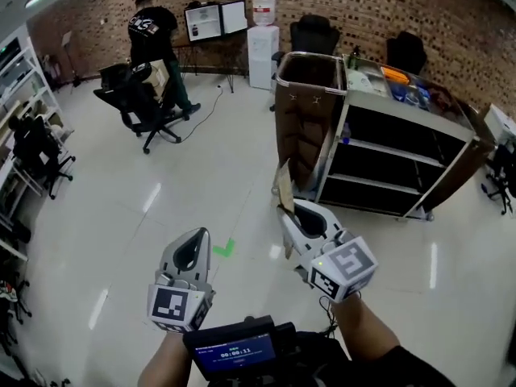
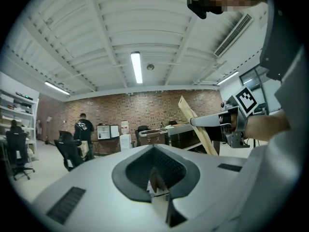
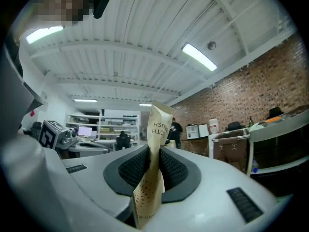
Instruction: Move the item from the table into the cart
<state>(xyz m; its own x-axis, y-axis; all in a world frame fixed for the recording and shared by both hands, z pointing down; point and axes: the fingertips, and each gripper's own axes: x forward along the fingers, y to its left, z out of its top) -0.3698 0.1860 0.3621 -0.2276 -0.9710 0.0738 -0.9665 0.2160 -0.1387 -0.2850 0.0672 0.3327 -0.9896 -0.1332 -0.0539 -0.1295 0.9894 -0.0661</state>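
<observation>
- Our right gripper [image 3: 154, 151] is clamped on the paper packet [image 3: 153, 178]. The tan packet stands pinched between the black pads, and its top pokes up past the jaw tips (the upside-down print looks like "OTH BRUSH").
- The packet is up in the air over the white floor [image 1: 121, 216], not on any table and not in the cart [image 1: 332, 135].
- In the head view the cart stands ahead of the right gripper, clearly apart from it. It has a brown bag [image 1: 306, 119] hung at its near end, dark open shelves beside that, and some bits on top that we can't make out.
- Our left gripper [image 2: 154, 148] has its jaws closed together with nothing gripped, and it's held beside the right one at about the same height.
- There's a green tape mark [image 1: 225, 248] on the floor between the two grippers.
- At the back, by the brick wall, a person [image 1: 153, 31] stands at a desk with monitors, near a black office chair [image 1: 145, 107] and a water cooler [image 1: 264, 43].
</observation>
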